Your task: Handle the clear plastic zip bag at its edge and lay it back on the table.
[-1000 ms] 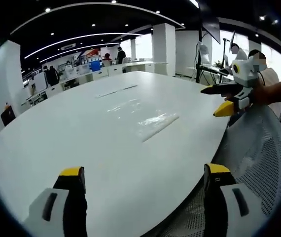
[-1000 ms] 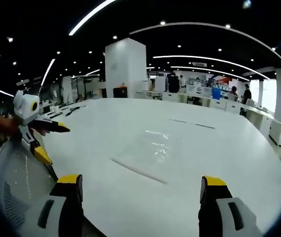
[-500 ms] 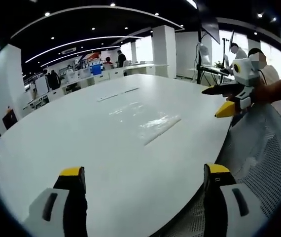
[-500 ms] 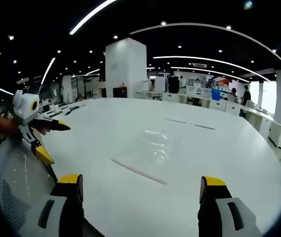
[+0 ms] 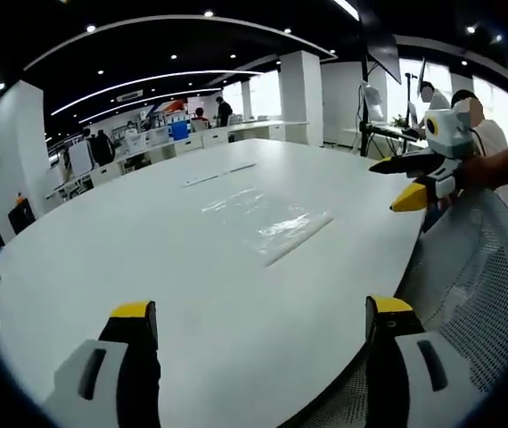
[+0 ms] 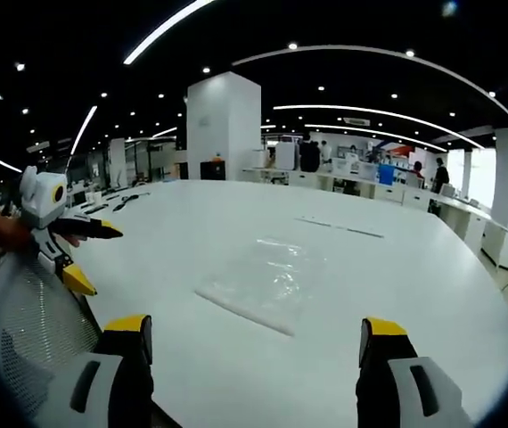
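Approach step: both grippers, left gripper [image 5: 254,325] and right gripper [image 6: 254,343], have jaws spread and empty; the zip bag [image 5: 267,223] lies flat near the tabletop [image 5: 102,267] edge. Next, one gripper must reach its nearest edge.

1. The zip bag [image 5: 267,220] lies flat on the white table [image 5: 102,259], with bare tabletop on every side of it.
2. Both tongs, left tongs [image 5: 258,325] and right tongs [image 6: 249,343], hang wide apart short of the bag.
3. A mesh chair back [image 5: 477,267] stands at the table edge nearest the bag.

Clear zip bag [image 5: 267,223] lies flat on white table [image 5: 147,267], wide-spread left tongs [image 5: 258,312] apart.
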Available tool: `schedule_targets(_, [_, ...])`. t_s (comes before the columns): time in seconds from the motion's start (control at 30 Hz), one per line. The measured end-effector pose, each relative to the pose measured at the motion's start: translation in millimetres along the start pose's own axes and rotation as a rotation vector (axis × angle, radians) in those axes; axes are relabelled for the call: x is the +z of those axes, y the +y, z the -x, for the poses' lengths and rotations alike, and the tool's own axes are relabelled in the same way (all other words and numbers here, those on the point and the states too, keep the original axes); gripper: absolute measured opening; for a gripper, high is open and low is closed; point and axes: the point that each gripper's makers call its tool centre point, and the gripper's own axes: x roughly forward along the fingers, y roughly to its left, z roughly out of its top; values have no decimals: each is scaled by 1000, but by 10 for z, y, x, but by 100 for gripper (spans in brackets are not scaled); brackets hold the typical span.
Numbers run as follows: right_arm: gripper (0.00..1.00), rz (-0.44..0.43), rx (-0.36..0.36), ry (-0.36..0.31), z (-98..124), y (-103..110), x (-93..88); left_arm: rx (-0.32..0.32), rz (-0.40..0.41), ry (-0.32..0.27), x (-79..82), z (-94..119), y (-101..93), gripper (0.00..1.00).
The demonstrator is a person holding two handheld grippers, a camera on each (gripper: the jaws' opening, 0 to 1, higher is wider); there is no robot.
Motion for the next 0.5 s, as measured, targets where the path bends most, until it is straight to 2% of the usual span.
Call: schedule_targets(0.5, [95,1,2,-1,13,28,19,23,-20,5,-16,-8,45,94])
